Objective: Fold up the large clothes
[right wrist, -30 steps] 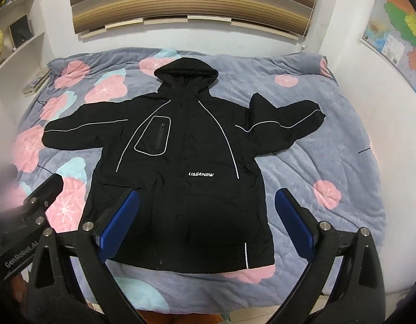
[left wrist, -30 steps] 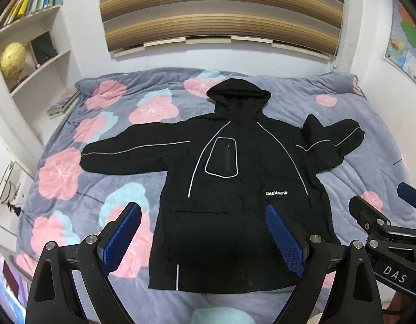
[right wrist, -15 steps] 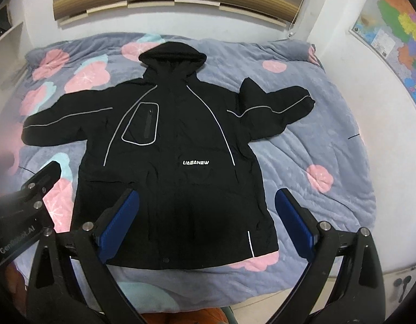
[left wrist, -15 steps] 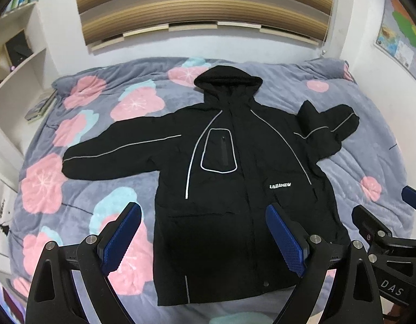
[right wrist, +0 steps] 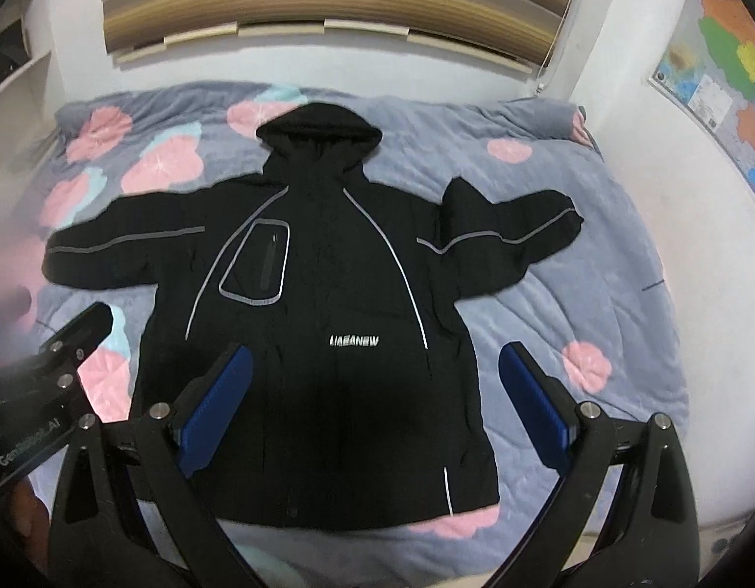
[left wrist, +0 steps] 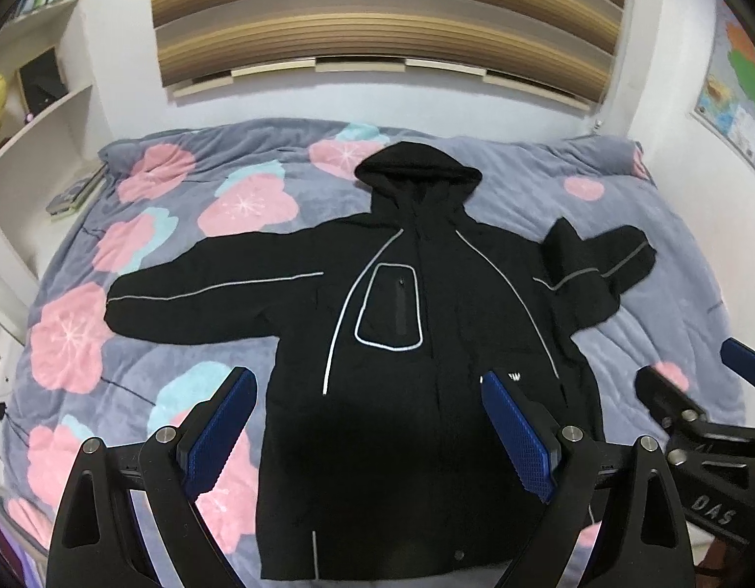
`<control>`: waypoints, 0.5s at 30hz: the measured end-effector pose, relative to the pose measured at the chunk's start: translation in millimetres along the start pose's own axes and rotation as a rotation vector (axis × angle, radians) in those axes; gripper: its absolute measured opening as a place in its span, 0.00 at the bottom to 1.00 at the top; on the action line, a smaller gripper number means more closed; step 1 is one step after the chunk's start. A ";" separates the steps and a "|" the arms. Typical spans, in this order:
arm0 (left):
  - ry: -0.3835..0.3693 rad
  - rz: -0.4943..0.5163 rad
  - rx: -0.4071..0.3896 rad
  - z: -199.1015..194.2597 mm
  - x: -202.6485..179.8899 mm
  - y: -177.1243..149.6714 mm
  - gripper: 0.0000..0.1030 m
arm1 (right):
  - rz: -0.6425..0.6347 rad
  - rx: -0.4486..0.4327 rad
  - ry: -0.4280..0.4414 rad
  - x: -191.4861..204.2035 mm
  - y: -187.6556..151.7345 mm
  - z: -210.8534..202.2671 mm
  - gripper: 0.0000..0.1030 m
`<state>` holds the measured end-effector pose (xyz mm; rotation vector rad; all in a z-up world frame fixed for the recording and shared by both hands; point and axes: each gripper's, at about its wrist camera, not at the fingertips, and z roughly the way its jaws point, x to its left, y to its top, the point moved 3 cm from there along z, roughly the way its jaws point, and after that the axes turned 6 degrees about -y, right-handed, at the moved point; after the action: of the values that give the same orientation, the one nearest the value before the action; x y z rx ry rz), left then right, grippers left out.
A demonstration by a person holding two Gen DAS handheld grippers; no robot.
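A black hooded jacket with grey piping lies front up on the bed, hood towards the far wall. Its left sleeve stretches straight out. The right sleeve is bent, with a fold sticking up near the shoulder. My left gripper hovers open above the jacket's lower half, nothing between its blue pads. My right gripper is also open and empty, above the hem on the right side. Each gripper shows at the edge of the other's view.
The bed carries a grey quilt with pink and blue flowers. White shelves stand on the left, a striped blind hangs on the far wall, and a map is on the right wall. The bed's near edge lies just under the grippers.
Both cameras have drifted, so the jacket sits lower and a little more to the right in view. The jacket itself has not moved. Both grippers stay open.
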<state>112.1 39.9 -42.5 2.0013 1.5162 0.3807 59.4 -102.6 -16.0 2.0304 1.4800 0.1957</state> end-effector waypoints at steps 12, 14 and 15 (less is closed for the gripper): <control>0.112 -0.095 0.097 90.1 -9.3 15.5 0.91 | 0.064 0.001 -0.022 -79.7 27.4 106.1 0.95; 0.128 -0.084 0.108 110.5 -16.7 20.3 0.91 | 0.077 0.017 -0.031 -100.1 32.9 130.1 0.95; 0.130 -0.080 0.114 121.2 -20.9 23.1 0.91 | 0.088 0.025 -0.037 -112.0 35.8 142.9 0.95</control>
<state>190.7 -18.2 -120.8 2.0289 1.7286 0.4063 112.8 -265.7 -85.3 2.1094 1.3784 0.1757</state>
